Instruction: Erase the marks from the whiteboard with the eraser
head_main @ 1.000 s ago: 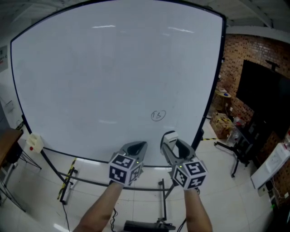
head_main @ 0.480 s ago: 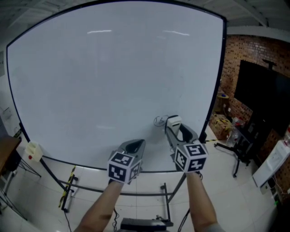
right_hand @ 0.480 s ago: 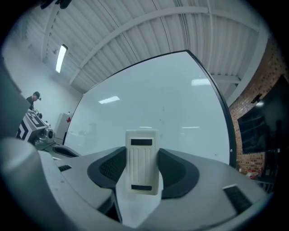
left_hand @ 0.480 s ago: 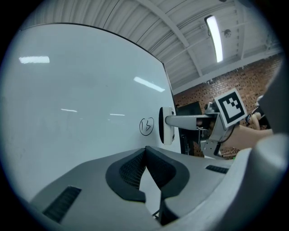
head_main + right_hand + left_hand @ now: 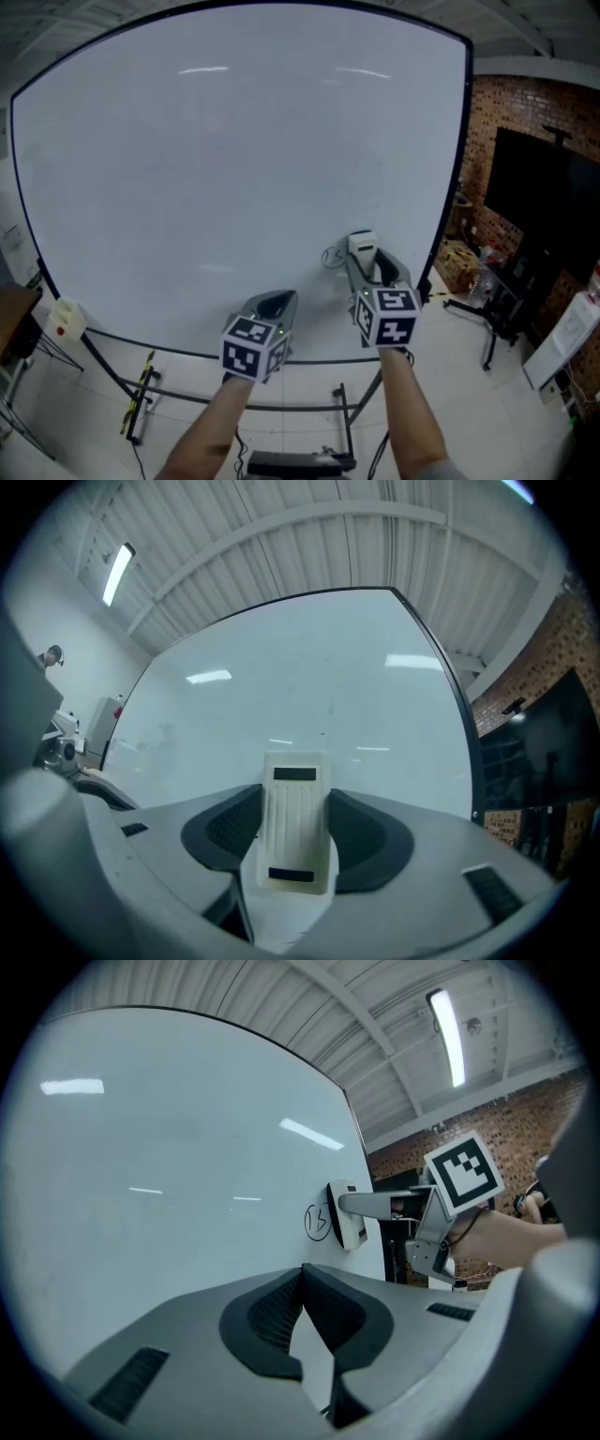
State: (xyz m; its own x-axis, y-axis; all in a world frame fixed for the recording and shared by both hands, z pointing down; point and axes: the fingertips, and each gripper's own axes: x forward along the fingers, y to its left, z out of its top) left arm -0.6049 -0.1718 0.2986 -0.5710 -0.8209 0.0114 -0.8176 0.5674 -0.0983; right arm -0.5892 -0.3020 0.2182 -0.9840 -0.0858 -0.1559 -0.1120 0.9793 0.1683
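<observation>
So the eraser (image 5: 361, 246) is a white block with its flat face turned toward the whiteboard (image 5: 234, 169), down near the board's lower right corner. It's right next to the only mark (image 5: 317, 1222) I can spot, a small circled scribble. From the left gripper view the eraser looks like it's touching the board or almost there, just to the right of the circle and not on it yet. My guess is the wipe is about to start, so nothing looks erased so far.

The right gripper (image 5: 366, 264) has its fingers clamped on the eraser's two long sides. That makes sense, since it leaves the wiping face free and lets the arm push straight into the board.

The left gripper (image 5: 278, 305) sits lower, below the board's bottom edge and left of the mark. Its fingers are pressed together with nothing between them. It looks parked out of the way, because the job only needs one tool.

The rest of the board looks clean to me, apart from the ceiling light reflections.
</observation>
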